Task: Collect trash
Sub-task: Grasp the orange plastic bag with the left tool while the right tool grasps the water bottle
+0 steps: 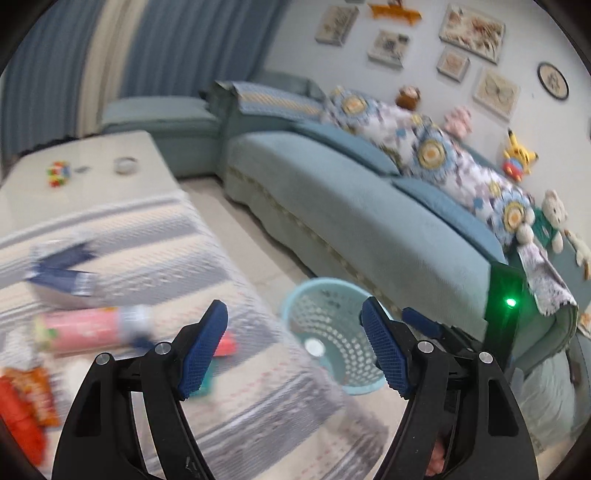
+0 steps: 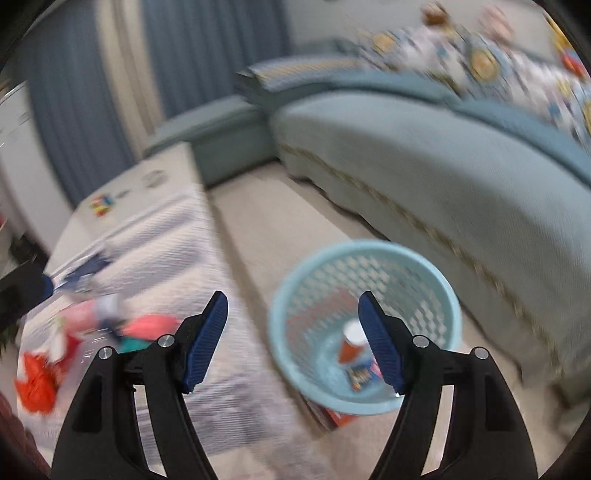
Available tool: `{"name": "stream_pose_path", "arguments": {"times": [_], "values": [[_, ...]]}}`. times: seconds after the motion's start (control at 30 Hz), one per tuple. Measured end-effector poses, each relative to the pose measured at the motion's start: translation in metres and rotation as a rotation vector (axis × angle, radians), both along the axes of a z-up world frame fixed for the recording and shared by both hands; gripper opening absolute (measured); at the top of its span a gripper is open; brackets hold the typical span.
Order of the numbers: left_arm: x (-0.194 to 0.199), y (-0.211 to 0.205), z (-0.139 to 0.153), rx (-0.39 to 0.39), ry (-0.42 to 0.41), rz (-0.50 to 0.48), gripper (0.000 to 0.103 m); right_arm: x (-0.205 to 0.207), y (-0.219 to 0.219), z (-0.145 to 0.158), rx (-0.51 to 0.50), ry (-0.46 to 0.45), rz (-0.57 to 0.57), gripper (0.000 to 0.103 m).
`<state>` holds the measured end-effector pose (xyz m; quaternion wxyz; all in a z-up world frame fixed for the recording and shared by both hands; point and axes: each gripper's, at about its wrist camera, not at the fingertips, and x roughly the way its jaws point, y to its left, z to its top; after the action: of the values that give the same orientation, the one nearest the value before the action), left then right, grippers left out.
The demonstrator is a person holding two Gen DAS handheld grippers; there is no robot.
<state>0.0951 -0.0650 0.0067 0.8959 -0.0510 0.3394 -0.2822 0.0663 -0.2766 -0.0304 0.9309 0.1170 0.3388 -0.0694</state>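
**Basket on floor, two items inside**

One light-blue basket [image 2: 364, 325] stands on the floor between the striped table [image 2: 207, 332] and the sofa [image 2: 443, 155]. Inside: one paper cup [image 2: 351, 345], one wrapper [image 2: 360, 376]. Left gripper [image 1: 293, 349] and right gripper [image 2: 293, 341] both spread wide, empty, above the basket. Blurred litter [image 1: 92, 328] lies on the table.

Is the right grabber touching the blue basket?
Apart. The right wrist view shows the right gripper open, empty, above the basket on the floor.

I find a home living room: a teal sofa [image 1: 332, 192] with patterned cushions [image 1: 428, 147] and plush toys [image 1: 517, 158], framed pictures [image 1: 471, 31] on the wall, blue curtains [image 1: 192, 44], a cloth-covered bench [image 1: 147, 236].
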Motion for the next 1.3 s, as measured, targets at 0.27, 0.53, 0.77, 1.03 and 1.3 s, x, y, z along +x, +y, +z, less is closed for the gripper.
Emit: {"name": "stream_pose_path", "arguments": {"times": [0.27, 0.53, 0.77, 1.03, 1.3], "values": [[-0.042, 0.146, 0.007, 0.03, -0.042, 0.315, 0.08, -0.011, 0.121, 0.015, -0.013, -0.037, 0.232, 0.069], [-0.052, 0.249, -0.038, 0.078, 0.05, 0.454, 0.08, -0.008, 0.208, -0.025, -0.031, 0.061, 0.325, 0.069], [-0.032, 0.273, -0.088, 0.112, 0.159, 0.457, 0.081, 0.012, 0.23, -0.054, 0.015, 0.179, 0.264, 0.07], [-0.018, 0.272, -0.121, 0.135, 0.208, 0.459, 0.08, 0.038, 0.246, -0.077, 0.054, 0.287, 0.238, 0.075], [-0.014, 0.263, -0.128, 0.147, 0.219, 0.448, 0.079, 0.042, 0.236, -0.097, 0.078, 0.329, 0.222, 0.069]]}}
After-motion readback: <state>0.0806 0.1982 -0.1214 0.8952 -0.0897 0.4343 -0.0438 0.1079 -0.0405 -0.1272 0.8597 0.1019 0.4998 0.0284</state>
